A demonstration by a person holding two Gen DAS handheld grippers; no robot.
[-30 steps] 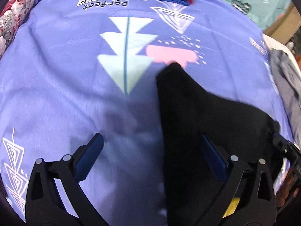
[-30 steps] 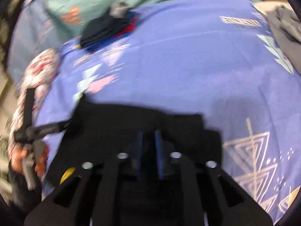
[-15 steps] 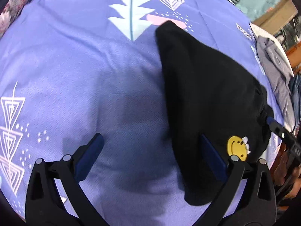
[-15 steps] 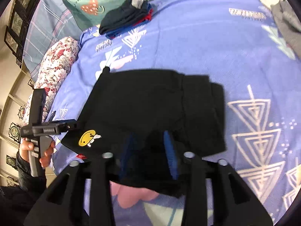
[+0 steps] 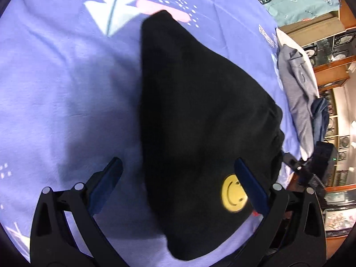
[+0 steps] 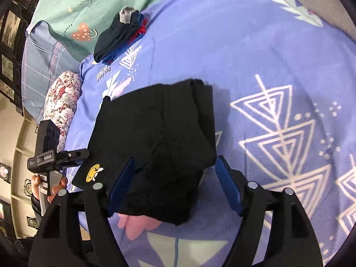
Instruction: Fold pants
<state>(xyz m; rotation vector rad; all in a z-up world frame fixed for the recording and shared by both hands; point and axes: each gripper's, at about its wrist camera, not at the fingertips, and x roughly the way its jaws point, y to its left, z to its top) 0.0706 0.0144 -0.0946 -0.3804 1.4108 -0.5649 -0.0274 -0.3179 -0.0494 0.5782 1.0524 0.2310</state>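
Pants (image 6: 155, 146), black and folded, lie flat on the purple bed (image 6: 255, 44) near its front edge. Right gripper (image 6: 175, 178) has just been opening, jaws spread astride the cloth; left gripper (image 5: 178, 182) is spread too, gripping nothing.

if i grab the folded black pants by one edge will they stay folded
Probably not: the black pants are soft layered cloth lying slack on the blue bedspread, so lifted layers would likely droop open. Pushed, they would likely bunch instead of sliding.

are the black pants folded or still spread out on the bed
Folded: the black pants lie as a compact bundle on the purple bedsheet, with stacked layer edges along one side and no legs stretched out.
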